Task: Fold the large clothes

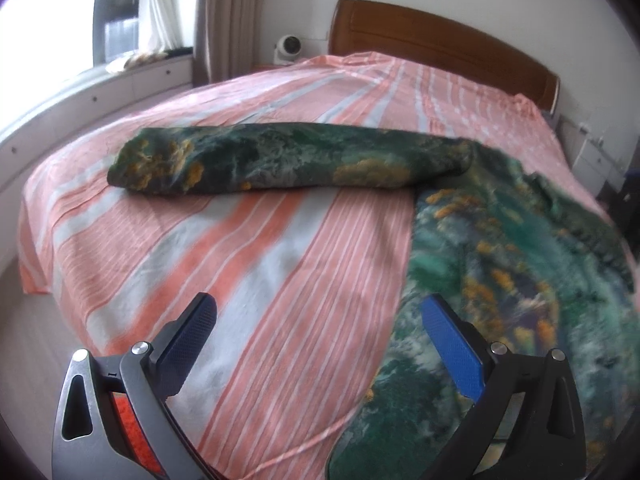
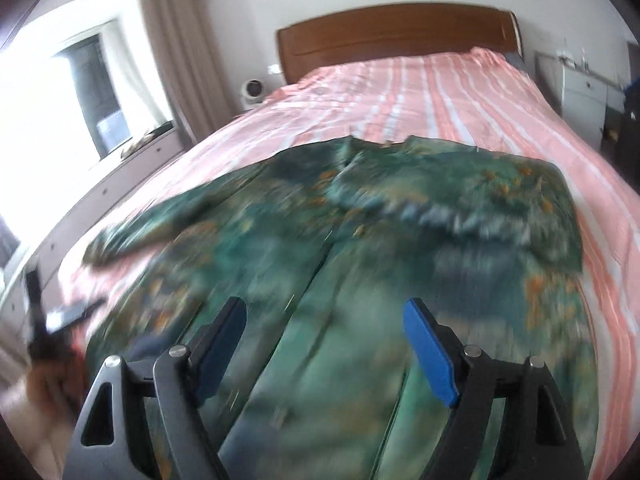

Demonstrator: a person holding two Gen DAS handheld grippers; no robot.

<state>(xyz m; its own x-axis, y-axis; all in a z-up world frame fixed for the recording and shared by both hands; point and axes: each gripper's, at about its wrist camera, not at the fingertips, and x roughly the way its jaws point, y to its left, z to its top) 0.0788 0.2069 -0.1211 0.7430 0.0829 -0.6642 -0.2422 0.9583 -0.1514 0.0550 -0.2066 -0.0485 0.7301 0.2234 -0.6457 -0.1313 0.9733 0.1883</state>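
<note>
Wide bed (image 1: 248, 240) under a pink-and-grey striped sheet (image 2: 460, 92), filling most of both views, backed by a brown wooden headboard (image 1: 440, 44). Spread across the near half, a large green garment (image 2: 360, 240) printed with orange and pale blotches, lying flat on the sheet, its body toward the right side of the bed in the left wrist view (image 1: 500, 280). One long sleeve (image 1: 280, 158) stretched out sideways to the left over the stripes, smooth and roughly straight. Collar end pointing toward the headboard, seen blurred in the right wrist view. Bright window with beige curtains (image 1: 224, 16) off to the left. Small white round fan (image 1: 289, 46) beside the headboard. Left gripper (image 1: 316, 316) spread wide, holding nothing, hanging above the sheet just at the garment's left edge, right pad over the fabric. Right gripper (image 2: 324, 320) likewise parted and empty, poised over the garment's lower middle, contact with the cloth impossible to judge through the blur.
</note>
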